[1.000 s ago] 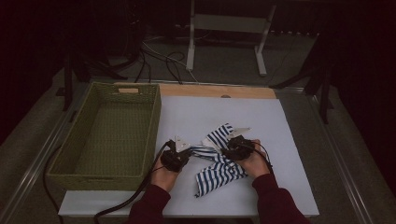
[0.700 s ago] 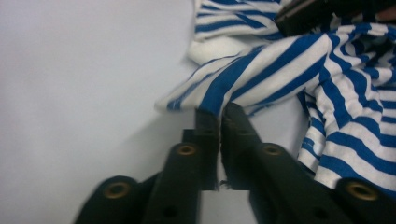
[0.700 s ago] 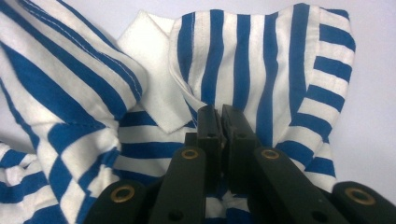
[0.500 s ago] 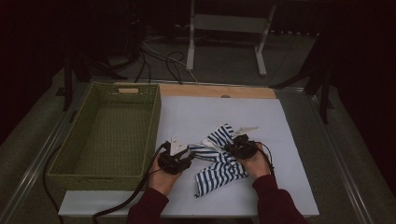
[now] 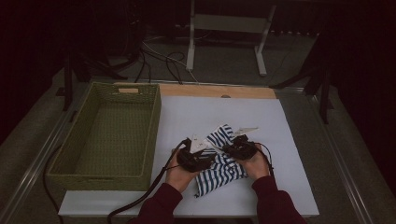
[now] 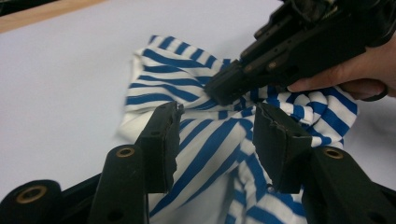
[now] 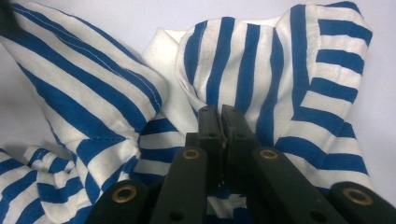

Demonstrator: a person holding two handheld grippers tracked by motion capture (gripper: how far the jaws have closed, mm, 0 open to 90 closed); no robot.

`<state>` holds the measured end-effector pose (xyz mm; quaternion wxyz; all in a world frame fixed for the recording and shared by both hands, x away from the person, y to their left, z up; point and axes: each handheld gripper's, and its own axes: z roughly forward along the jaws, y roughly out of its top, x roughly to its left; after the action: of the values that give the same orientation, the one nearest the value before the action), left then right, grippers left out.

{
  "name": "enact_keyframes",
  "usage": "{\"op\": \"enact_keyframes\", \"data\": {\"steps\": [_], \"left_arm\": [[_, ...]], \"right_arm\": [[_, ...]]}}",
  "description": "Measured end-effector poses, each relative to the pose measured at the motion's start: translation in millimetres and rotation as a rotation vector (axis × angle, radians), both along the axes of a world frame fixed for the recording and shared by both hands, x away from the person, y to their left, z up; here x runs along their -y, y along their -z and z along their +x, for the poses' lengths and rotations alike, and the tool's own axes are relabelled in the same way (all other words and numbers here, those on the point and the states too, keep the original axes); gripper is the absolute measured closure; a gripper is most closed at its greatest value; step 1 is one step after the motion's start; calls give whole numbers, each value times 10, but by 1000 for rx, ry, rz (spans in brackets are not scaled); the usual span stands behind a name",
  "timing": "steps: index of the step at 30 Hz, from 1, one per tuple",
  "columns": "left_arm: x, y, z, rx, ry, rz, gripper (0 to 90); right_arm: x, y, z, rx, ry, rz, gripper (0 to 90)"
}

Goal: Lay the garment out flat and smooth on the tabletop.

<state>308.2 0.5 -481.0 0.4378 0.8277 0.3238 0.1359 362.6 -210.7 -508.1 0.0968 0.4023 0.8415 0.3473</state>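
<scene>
Lying crumpled on the white tabletop (image 5: 196, 116) is one blue-and-white striped cloth garment (image 5: 219, 168), seen near the front edge in the high view, between the two hands of the person. One garment is counted, and no second piece of cloth can be made out.

Two black handheld grippers are counted. The left gripper (image 5: 201, 150) is held just to the left of the garment in the high view, and the left hand (image 5: 180, 173) is wrapped around its body. In the left gripper view its jaws are seen spread apart, with the striped fabric lying between and beneath them; the pads are not pressed on the cloth. These jaws have just been opening.

The right gripper (image 5: 229, 148) is held over the upper middle of the garment by the right hand (image 5: 256, 164). In the right gripper view its jaws are seen pressed together, and a fold of the striped fabric is pinched between the tips. The same gripper (image 6: 224, 88) is seen in the left gripper view, nipping the cloth at its bunched middle.

One green woven rectangular basket (image 5: 70, 154) stands at the left of the tabletop, well apart from the garment. One strip of bare wood (image 5: 215, 91) runs along the far edge of the tabletop. Two dark red sleeves are counted at the bottom of the high view, and one black cable (image 5: 140, 200) trails from the left gripper.
</scene>
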Motion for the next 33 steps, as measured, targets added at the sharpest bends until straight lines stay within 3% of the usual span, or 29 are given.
{"op": "enact_keyframes", "data": {"steps": [4,11,14,18,26,33], "left_arm": [[100,81,33,-31,21,-4,502],[194,194,60,-48,26,33,454],[229,239,57,-51,10,63,552],[254,286,63,-88,44,84,839],[155,221,38,-63,41,89,868],[-68,180,60,-49,-18,85,868]], "right_arm": [[-3,-1,-1,-3,-1,9,877],[-8,-6,2,-10,-6,30,877],[-16,-12,-1,-12,-10,34,878],[-12,-27,-2,-9,-11,35,878],[108,-134,2,50,48,44,881],[344,-282,15,107,140,69,883]]}}
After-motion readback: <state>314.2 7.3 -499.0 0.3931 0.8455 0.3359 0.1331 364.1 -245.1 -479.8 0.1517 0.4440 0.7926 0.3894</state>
